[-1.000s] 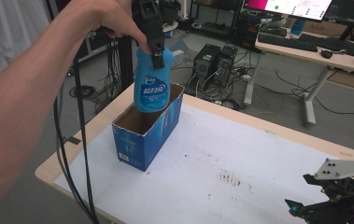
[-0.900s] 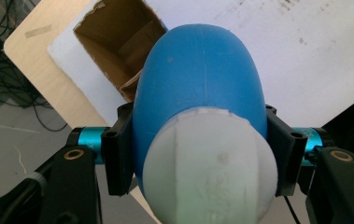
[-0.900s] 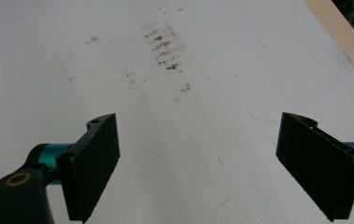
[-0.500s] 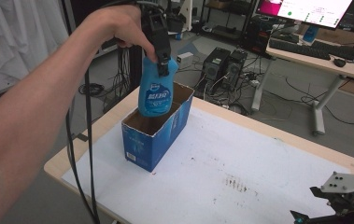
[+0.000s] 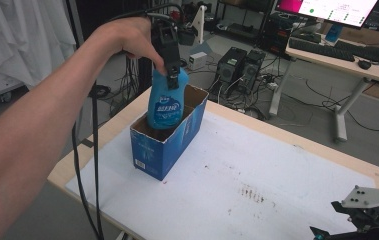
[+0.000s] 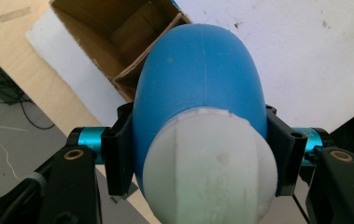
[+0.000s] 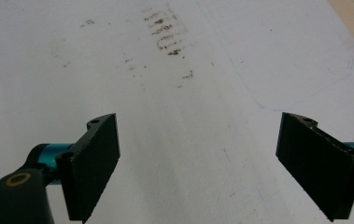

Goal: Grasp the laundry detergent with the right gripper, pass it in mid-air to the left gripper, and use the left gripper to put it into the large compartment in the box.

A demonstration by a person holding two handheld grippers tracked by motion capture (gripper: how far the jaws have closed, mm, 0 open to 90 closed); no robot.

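My left gripper [image 5: 173,67] is shut on the neck of a blue bottle [image 5: 165,102] with a white cap, held upright with its base dipping into the open blue cardboard box [image 5: 164,145] near the table's left edge. In the left gripper view the black jaws clamp both sides of the blue bottle [image 6: 198,79] just under its white cap [image 6: 209,168], and the box's brown inside [image 6: 118,32] lies beneath. My right gripper [image 5: 357,220] rests low at the table's front right corner. In the right gripper view its jaws [image 7: 198,163] stand wide apart over bare white table [image 7: 188,70].
A white sheet [image 5: 257,175] with brown smudges [image 5: 249,192] covers the wooden table. Black cables [image 5: 94,165] hang off the left edge. Beyond the table are a desk with a monitor [image 5: 337,10] and computer towers [image 5: 239,62] on the floor.
The left hand has lowered the bottle, so its base now sits deeper in the box. The right gripper stays at the front right corner.
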